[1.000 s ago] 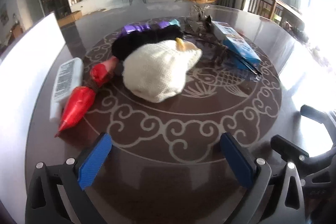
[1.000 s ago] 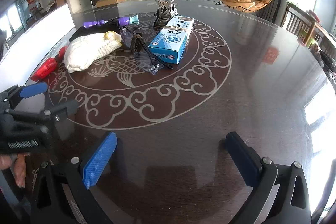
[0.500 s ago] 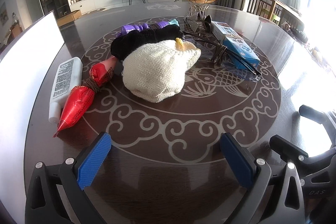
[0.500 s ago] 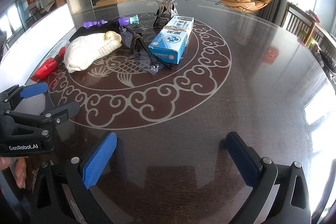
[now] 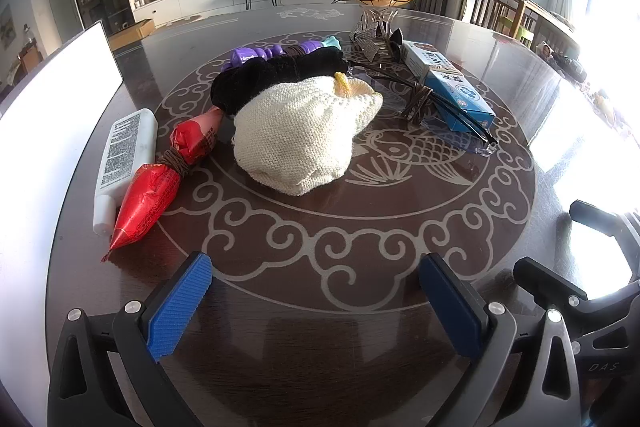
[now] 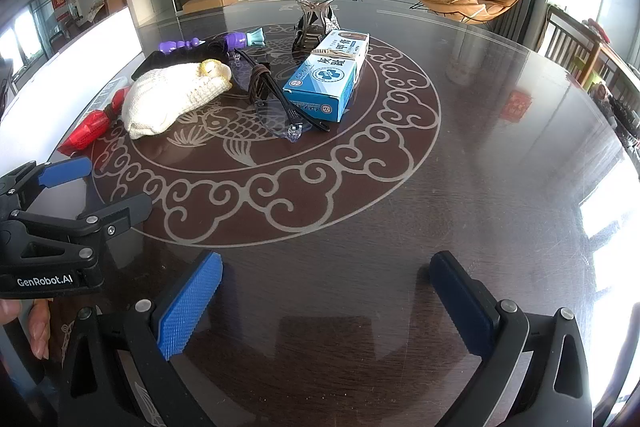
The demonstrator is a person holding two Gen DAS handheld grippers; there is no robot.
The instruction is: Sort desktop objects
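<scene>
The table (image 5: 520, 75) carries a cluster ahead of both grippers. The cream knit (image 5: 304, 131) lies straight before the left gripper (image 5: 316, 301), the blue box (image 6: 326, 77) ahead-left of the right gripper (image 6: 326, 301), and the red packet (image 5: 160, 183) front-left of the left one. Both stand wide and empty — sorting looks not begun. Next: reach forward and close on one item.

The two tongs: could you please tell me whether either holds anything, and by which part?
Nothing is held: the left tongs and the right tongs are both open above the bare table.
</scene>
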